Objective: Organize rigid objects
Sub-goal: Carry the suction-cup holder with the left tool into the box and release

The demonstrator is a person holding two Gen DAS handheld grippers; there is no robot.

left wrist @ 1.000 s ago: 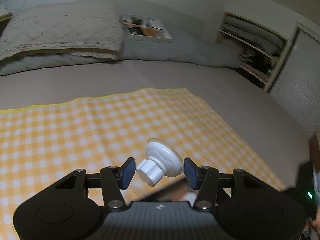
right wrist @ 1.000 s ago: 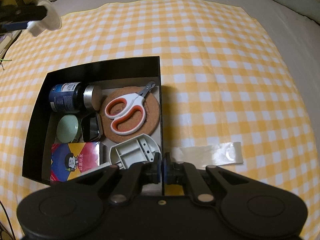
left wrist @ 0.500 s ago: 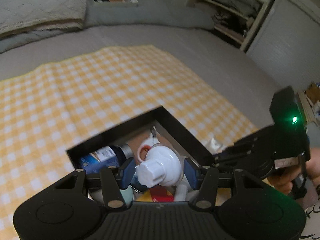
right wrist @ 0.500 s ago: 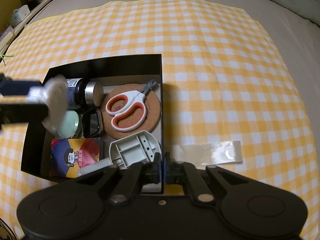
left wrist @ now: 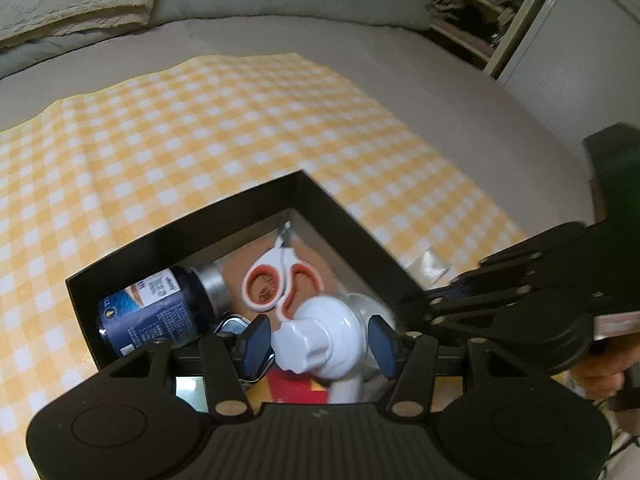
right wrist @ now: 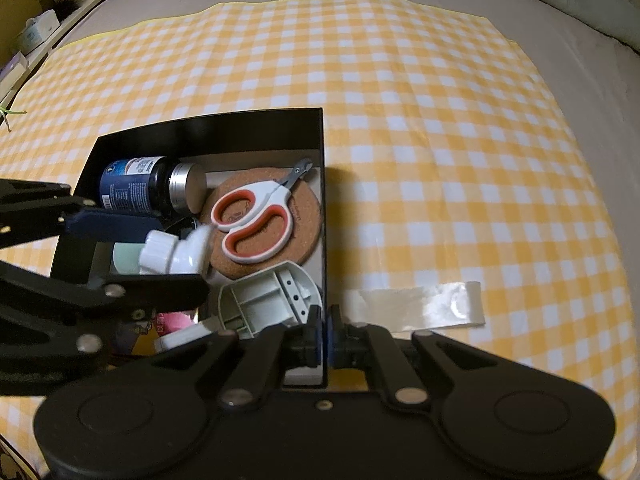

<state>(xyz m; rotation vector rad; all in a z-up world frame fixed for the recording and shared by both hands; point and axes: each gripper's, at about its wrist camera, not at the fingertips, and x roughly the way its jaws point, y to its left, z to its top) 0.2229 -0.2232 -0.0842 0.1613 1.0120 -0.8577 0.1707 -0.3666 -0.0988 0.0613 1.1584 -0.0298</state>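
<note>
My left gripper (left wrist: 318,346) is shut on a white suction-cup knob (left wrist: 320,342) and holds it low over the open black box (left wrist: 224,208). It also shows in the right wrist view (right wrist: 176,254), over the box's left half. My right gripper (right wrist: 325,338) is shut on the box's right wall (right wrist: 323,208) near the front corner. Inside lie a dark blue jar (right wrist: 142,186), orange-and-white scissors (right wrist: 254,220) on a cork coaster (right wrist: 306,216), a grey plastic part (right wrist: 264,300), a green round tin (right wrist: 126,258) and a colourful packet, partly hidden.
The box sits on a yellow checked cloth (right wrist: 440,140) spread over a grey bed (left wrist: 420,92). A strip of clear plastic (right wrist: 420,304) lies just right of the box. Pillows (left wrist: 72,4) and shelves (left wrist: 472,8) are at the far side.
My left gripper carried the white knob from above the cloth to over the box and lowered it inside. The right gripper stayed clamped on the box wall.
</note>
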